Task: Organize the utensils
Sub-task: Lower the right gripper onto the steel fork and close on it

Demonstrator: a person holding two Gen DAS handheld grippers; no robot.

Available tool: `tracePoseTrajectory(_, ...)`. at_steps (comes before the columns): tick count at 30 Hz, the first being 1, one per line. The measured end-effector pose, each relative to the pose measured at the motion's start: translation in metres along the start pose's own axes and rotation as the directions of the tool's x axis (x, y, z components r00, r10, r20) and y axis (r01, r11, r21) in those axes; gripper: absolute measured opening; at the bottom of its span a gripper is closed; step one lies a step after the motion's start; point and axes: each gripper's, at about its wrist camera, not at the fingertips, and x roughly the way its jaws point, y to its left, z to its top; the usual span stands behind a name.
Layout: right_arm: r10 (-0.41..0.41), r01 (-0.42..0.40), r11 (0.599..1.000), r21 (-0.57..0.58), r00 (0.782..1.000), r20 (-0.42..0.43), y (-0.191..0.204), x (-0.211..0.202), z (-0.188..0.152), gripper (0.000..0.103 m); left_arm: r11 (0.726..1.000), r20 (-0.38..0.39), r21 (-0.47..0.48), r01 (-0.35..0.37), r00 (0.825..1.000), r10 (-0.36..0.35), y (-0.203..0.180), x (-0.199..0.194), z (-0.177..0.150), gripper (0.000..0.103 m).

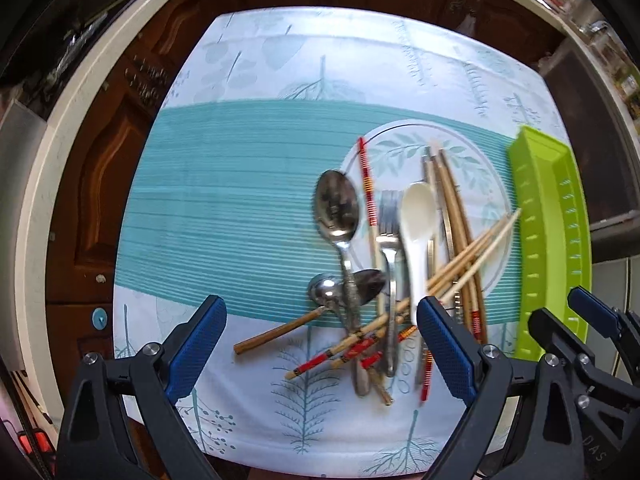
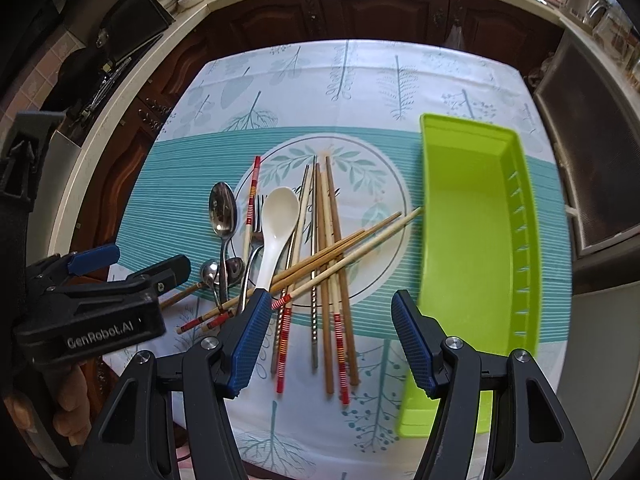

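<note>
Left wrist view looks down past the left claw, whose blue pads stand wide apart, released and gripping nothing, above the near edge of the table. Just beyond its fingertips lies the near end of the utensil heap: red-banded chopsticks crossing on the leaf-print tablecloth, with a small metal spoon beside them. Further on, a large metal spoon, a fork and a white ceramic spoon lie side by side with their heads pointing away. Plain wooden chopsticks lie right of those, some crossing diagonally over the round printed medallion on the cloth. At the right edge sits the green tray; the right claw's blue tip shows in front of it.

Right wrist view shows the right claw, also spread open with nothing between its pads, hovering over the near ends of the chopsticks. The white ceramic spoon touches the crossed sticks, the fork and large metal spoon to its left. The green tray lies lengthwise on the right, holding nothing visible, one chopstick tip touching or nearly touching its left wall. The left claw sits low at the left. Dark wooden cabinets stand beyond the table.
</note>
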Motion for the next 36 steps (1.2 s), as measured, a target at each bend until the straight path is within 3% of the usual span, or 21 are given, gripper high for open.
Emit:
tracePoseTrajectory(6, 0.028, -0.025, 0.998, 0.058, 0.998, -0.048, 0.002, 0.034, 0.009, 0.064, 1.000, -0.037, -0.013, -0.028, 0.999, 0.028, 0.033, 0.027, 0.009, 0.090)
tracePoseTrajectory(11, 0.054, -0.047, 0.995, 0.088, 0.995, -0.078, 0.006, 0.057, 0.015, 0.064, 0.996, -0.080, -0.053, 0.074, 0.994, -0.078, 0.051, 0.049, 0.022, 0.085)
tracePoseTrajectory(16, 0.062, -0.052, 0.993, 0.104, 0.994, -0.093, 0.012, 0.075, 0.022, 0.063, 0.977, -0.101, -0.057, 0.204, 0.973, -0.209, 0.057, 0.074, 0.038, 0.081)
tracePoseTrajectory(21, 0.064, -0.051, 0.990, 0.129, 0.992, -0.105, 0.014, 0.086, 0.027, 0.061, 0.956, -0.144, -0.062, 0.287, 0.945, -0.293, 0.056, 0.095, 0.051, 0.056)
tracePoseTrajectory(24, 0.072, -0.056, 0.989, 0.140, 0.990, -0.118, 0.015, 0.092, 0.027, 0.061, 0.945, -0.161, -0.070, 0.319, 0.931, -0.326, 0.057, 0.100, 0.052, 0.054)
tracePoseTrajectory(31, 0.115, -0.093, 0.985, 0.143, 0.982, -0.153, 0.023, 0.105, 0.022, 0.053, 0.931, -0.186, -0.038, 0.362, 0.913, -0.363, 0.050, 0.091, 0.050, 0.054)
tracePoseTrajectory(36, 0.192, -0.170, 0.978, 0.123, 0.961, -0.197, 0.036, 0.113, 0.016, 0.044, 0.931, -0.224, 0.008, 0.364, 0.908, -0.354, 0.049, 0.085, 0.034, 0.042)
